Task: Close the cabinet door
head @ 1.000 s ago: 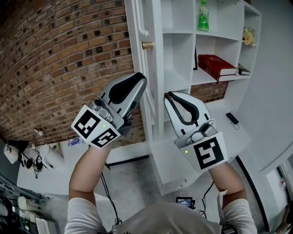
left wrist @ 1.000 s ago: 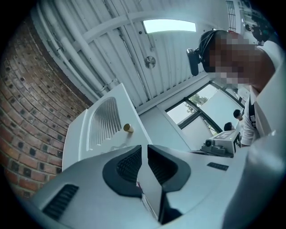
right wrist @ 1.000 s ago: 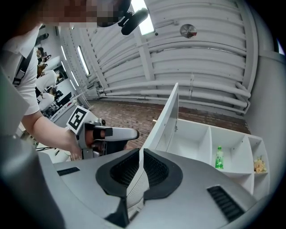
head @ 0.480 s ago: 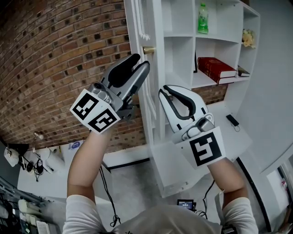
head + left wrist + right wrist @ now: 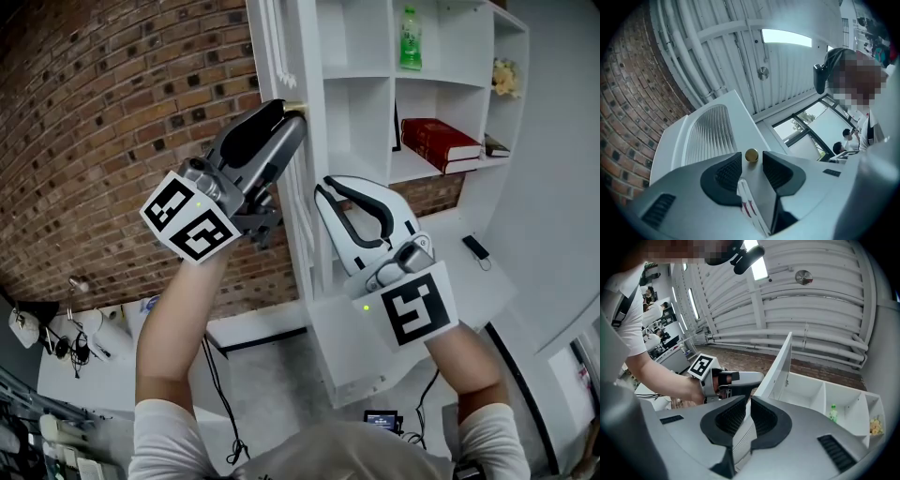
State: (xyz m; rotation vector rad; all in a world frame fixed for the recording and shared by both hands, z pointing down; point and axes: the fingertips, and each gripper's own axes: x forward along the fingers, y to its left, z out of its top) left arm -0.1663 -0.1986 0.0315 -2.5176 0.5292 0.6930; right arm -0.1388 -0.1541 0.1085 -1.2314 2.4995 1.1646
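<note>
The white louvred cabinet door stands open, edge-on to me. My left gripper is raised against its outer face, by the small brass knob. Its jaws have just been opening, and the knob sits at the fingertips with the pads clear of it. In the left gripper view the left gripper points up along the door. My right gripper is lower, on the shelf side. In the right gripper view the right gripper is shut on the door's edge.
A brick wall lies left of the door. The open white shelves hold a green bottle and a red book. A small black device lies on the white ledge below. A person stands nearby.
The left gripper has risen along the door to the brass knob and its jaws have opened. The right gripper has shifted slightly up and left, still at the door's edge.
</note>
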